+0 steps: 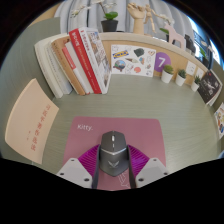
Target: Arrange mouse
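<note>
A dark grey mouse (113,147) with a black wheel sits between my fingers, nose pointing away from me. The magenta pads (92,159) press against both of its sides, so my gripper (113,162) is shut on it. Under and ahead of the mouse lies a pink mouse mat (92,131) with pale lettering near its far left corner. The mouse's rear and underside are hidden, so I cannot tell whether it rests on the mat or hangs just above it.
A pale peach board (30,120) lies left of the mat. Beyond it, several books (82,60) lean in a row. Printed cards (137,60), small potted plants (176,72) and wooden figures (140,18) stand at the back of the grey-green table (170,110).
</note>
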